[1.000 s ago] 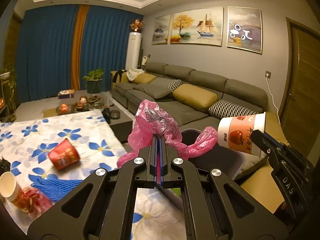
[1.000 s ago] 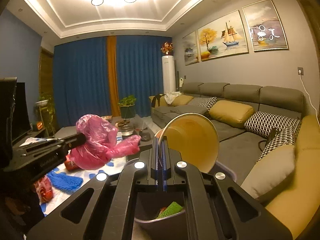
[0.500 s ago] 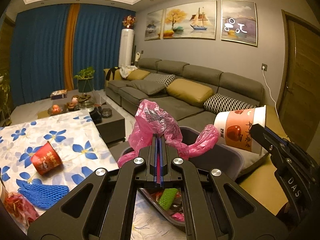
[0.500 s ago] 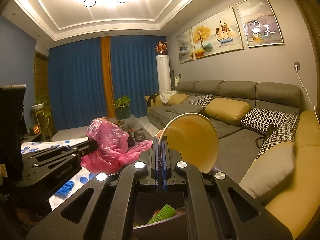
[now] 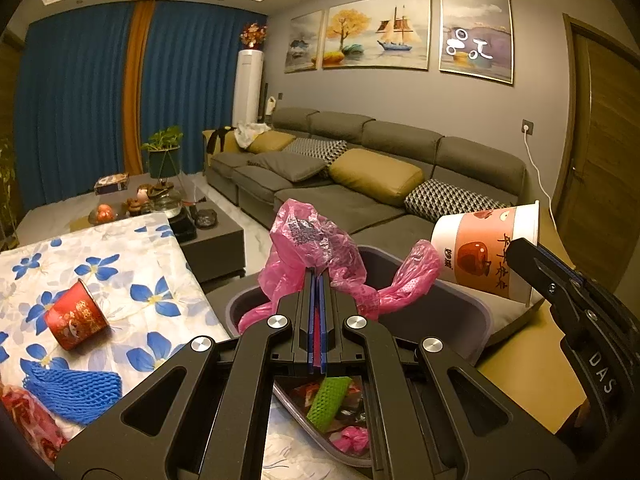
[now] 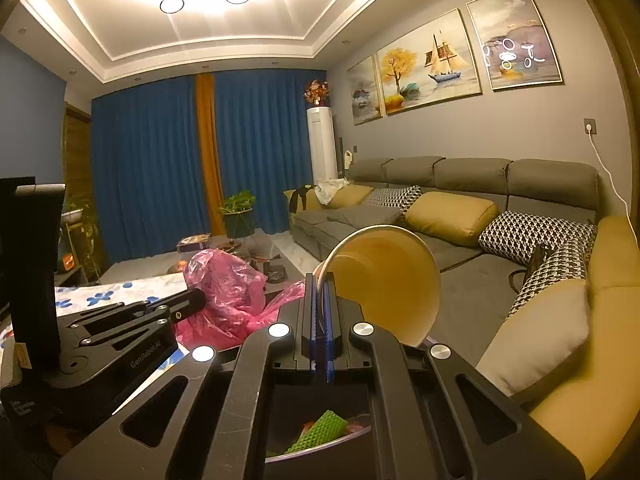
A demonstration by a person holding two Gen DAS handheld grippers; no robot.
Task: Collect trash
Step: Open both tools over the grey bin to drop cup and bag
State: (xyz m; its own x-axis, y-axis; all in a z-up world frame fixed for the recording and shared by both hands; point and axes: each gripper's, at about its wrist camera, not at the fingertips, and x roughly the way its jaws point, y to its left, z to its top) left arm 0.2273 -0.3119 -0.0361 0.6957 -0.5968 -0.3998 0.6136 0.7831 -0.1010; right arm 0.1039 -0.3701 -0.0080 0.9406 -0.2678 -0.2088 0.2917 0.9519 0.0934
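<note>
Left claw [image 5: 319, 280] pinching pink bag [image 5: 316, 248], right claw [image 6: 319, 284] clamping tipped paper cup [image 6: 384, 276], mouth toward camera

A long grey sectional sofa [image 5: 360, 168] runs along the wall, carrying mustard cushions [image 5: 376, 176] and houndstooth pillows [image 5: 452, 200]. Three framed paintings [image 5: 376, 32] hang above it. Blue curtains [image 5: 72, 96] with an orange panel cover the far wall, beside a white standing air conditioner [image 5: 248, 84] and a potted plant [image 5: 164, 156].
</note>
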